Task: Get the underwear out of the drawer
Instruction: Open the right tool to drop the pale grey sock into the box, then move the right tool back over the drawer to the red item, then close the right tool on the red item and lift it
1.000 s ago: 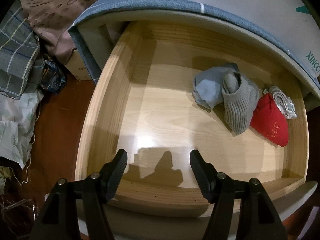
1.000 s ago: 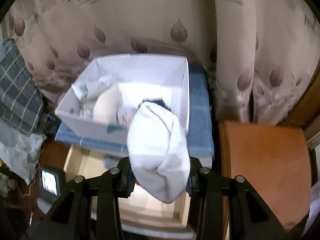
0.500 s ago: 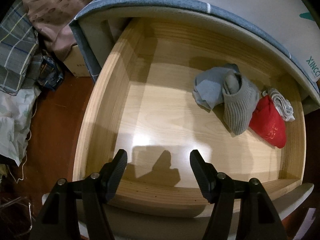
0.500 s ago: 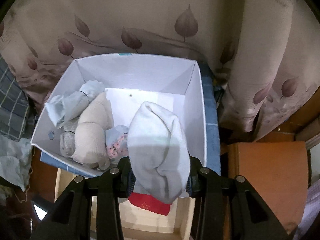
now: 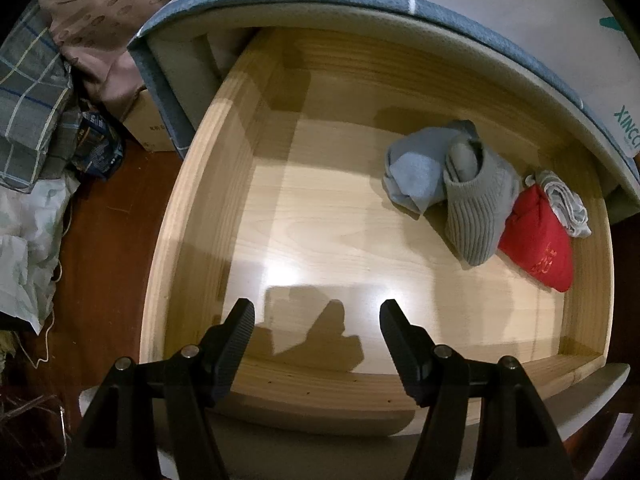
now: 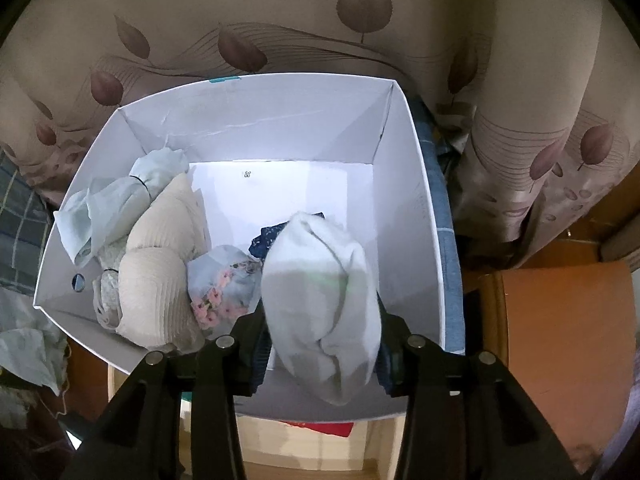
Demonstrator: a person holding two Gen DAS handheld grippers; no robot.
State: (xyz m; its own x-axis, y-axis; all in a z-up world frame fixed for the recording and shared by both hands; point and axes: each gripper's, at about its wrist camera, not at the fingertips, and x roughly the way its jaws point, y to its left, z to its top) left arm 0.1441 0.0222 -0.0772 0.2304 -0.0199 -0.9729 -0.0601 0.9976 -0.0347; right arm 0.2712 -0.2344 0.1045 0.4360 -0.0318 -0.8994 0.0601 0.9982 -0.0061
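The wooden drawer (image 5: 200, 208) stands pulled out under my left gripper (image 5: 316, 320), which hangs open and empty above its front edge. At the drawer's back right lie a blue-grey roll (image 5: 416, 172), a grey ribbed piece (image 5: 476, 212), a red piece (image 5: 536, 248) and a striped white roll (image 5: 564, 204). My right gripper (image 6: 322, 340) holds a white rolled underwear (image 6: 320, 296) over the white box (image 6: 400, 160). Its jaws are opening, with the pads still against the bundle.
The box holds a beige ribbed piece (image 6: 160, 280), a pale blue cloth (image 6: 116, 204), a floral roll (image 6: 224, 284) and a dark blue piece (image 6: 268, 236). A leaf-patterned curtain (image 6: 360, 32) hangs behind it. An orange-brown surface (image 6: 560, 340) lies to the right, and plaid clothes (image 5: 28, 120) are piled left of the drawer.
My right gripper has carried the white underwear forward and down, from over the drawer to just inside the white box. The left gripper has stayed where it was.
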